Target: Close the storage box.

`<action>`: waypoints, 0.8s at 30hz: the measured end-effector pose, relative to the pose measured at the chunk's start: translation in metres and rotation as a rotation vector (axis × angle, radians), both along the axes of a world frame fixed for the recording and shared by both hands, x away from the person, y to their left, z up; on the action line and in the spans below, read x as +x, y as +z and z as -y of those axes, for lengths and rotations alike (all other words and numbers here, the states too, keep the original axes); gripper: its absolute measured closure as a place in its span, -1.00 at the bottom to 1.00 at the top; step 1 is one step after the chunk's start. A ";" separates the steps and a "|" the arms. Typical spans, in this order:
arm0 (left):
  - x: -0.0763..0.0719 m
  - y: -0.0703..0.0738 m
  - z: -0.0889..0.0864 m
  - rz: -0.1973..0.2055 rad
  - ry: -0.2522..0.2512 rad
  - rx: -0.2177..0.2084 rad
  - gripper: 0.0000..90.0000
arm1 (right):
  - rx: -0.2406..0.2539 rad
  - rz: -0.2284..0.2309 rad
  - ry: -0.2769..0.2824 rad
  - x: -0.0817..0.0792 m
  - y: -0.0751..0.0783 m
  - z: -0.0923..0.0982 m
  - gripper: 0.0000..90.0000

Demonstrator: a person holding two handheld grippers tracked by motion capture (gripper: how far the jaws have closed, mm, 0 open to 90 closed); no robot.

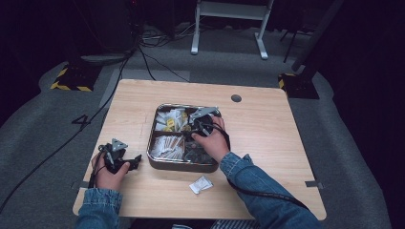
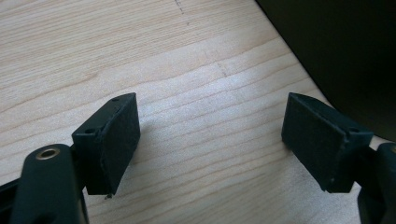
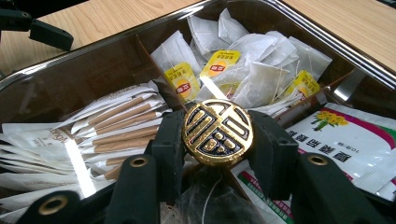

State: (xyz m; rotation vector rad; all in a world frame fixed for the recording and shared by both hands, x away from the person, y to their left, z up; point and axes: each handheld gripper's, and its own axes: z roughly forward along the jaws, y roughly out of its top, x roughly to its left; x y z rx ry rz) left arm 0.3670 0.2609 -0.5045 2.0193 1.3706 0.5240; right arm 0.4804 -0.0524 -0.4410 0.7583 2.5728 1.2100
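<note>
The right gripper is clamped on a round gold-and-black embossed knob standing at the centre of the metal compartment tray, among white tea bags and paper sachets. The left gripper rests with jaws apart above the wooden table, left of the tray.
</note>
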 end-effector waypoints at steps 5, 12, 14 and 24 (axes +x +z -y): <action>0.000 0.000 0.000 0.002 0.001 -0.001 -0.56 | 0.017 -0.008 0.000 0.000 0.000 0.000 0.22; 0.000 0.000 0.000 -0.001 0.002 -0.007 -0.56 | 0.068 0.026 -0.004 0.000 0.010 0.005 -0.01; 0.001 0.000 0.001 0.002 0.003 -0.007 -0.56 | 0.072 0.033 -0.008 0.000 0.015 0.008 -0.05; 0.001 0.000 0.000 0.002 0.002 -0.008 -0.56 | 0.087 0.067 -0.013 -0.007 0.043 0.035 -0.10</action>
